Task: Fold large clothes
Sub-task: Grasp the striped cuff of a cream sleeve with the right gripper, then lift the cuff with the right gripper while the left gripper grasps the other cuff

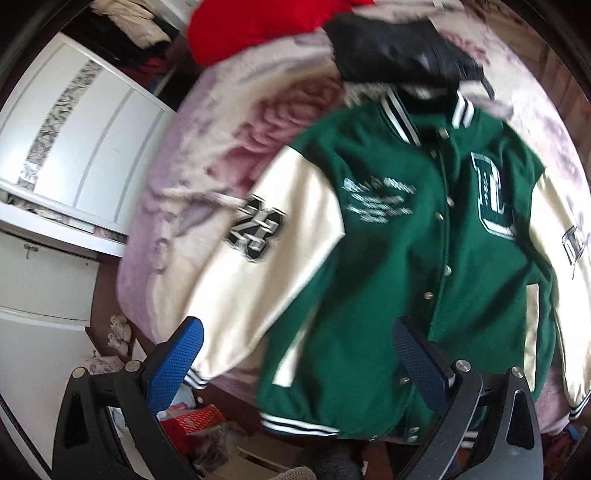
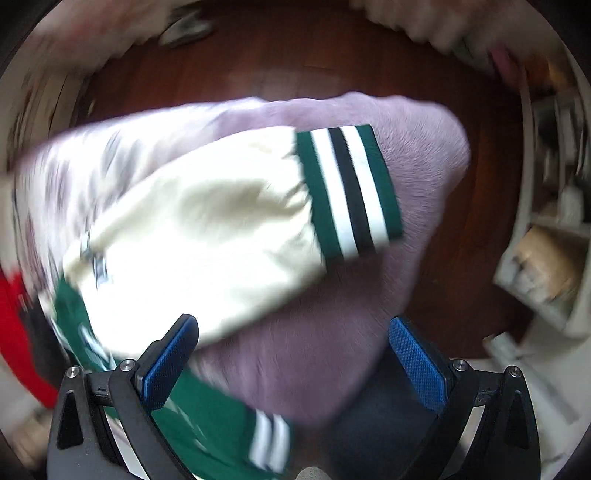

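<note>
A green varsity jacket with cream sleeves lies face up and spread on a pink floral bed cover. Its left cream sleeve carries a "23" patch. My left gripper is open and empty above the jacket's striped hem. In the right wrist view the other cream sleeve ends in a green, white and black striped cuff on the bed's corner. My right gripper is open and empty just above that sleeve. Both views are blurred.
A black garment and a red garment lie at the bed's far end. A white wardrobe stands left. Clutter and a red box sit on the floor by the bed. Dark wooden floor and white shelves lie beyond the corner.
</note>
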### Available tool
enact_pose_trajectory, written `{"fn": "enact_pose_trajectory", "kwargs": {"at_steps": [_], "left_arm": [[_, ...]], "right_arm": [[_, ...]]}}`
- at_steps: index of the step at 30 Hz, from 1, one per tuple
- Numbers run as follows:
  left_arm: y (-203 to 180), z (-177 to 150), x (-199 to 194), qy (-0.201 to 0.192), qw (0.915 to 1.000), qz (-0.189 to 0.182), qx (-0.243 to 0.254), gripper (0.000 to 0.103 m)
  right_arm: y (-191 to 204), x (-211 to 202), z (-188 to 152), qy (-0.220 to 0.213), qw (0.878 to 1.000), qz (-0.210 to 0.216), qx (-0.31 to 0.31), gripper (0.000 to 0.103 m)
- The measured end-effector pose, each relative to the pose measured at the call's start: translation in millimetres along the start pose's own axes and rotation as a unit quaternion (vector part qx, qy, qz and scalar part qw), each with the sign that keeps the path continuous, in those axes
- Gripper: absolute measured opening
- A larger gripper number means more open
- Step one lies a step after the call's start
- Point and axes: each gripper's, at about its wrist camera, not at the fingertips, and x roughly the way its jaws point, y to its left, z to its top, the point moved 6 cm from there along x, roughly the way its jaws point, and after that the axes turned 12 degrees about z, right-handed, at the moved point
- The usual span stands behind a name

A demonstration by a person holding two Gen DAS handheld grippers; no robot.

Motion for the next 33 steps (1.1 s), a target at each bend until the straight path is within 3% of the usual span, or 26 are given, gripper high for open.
{"fn": "enact_pose_trajectory", "kwargs": {"at_steps": [3,5,7,8,10,16,21,28,31,33], "left_arm": [[-37,4,10,0.008,0.9998,-0.009,0.017,0.103],[-58,9,15,0.010,0.9995,-0.016,0.026,0.103],[-79,11,19,0.011,0.9991,-0.023,0.034,0.103],[-89,13,20,0.012,0.9989,-0.025,0.038,0.103],[-110,17,19,0.007,0.9983,-0.038,0.044,0.103],[-191,37,18,-0.016,0.9915,-0.102,0.080,0.103],[-258,73,21,-0.027,0.9848,-0.154,0.076,0.103],[-335,120,38,-0.037,0.9815,-0.167,0.085,0.103],[-371,120,60,-0.028,0.9814,-0.141,0.127,0.103],[-375,122,60,-0.049,0.9806,-0.134,0.135,0.103]], "right_arm": [[-22,31,21,-0.029,0.995,0.067,0.075,0.101],[-31,46,30,-0.050,0.987,0.108,0.110,0.088],[-35,52,31,-0.066,0.982,0.120,0.128,0.052],[-36,49,32,-0.085,0.982,0.112,0.123,0.028],[-27,35,34,-0.112,0.982,0.114,0.096,0.018],[22,-13,90,-0.173,0.975,0.140,0.001,0.016],[100,-26,153,-0.196,0.968,0.128,-0.089,0.016],[225,-44,205,-0.216,0.949,0.099,-0.207,0.015],[266,-53,206,-0.221,0.940,0.094,-0.243,0.015],[289,-60,202,-0.222,0.935,0.102,-0.257,0.015]]}}
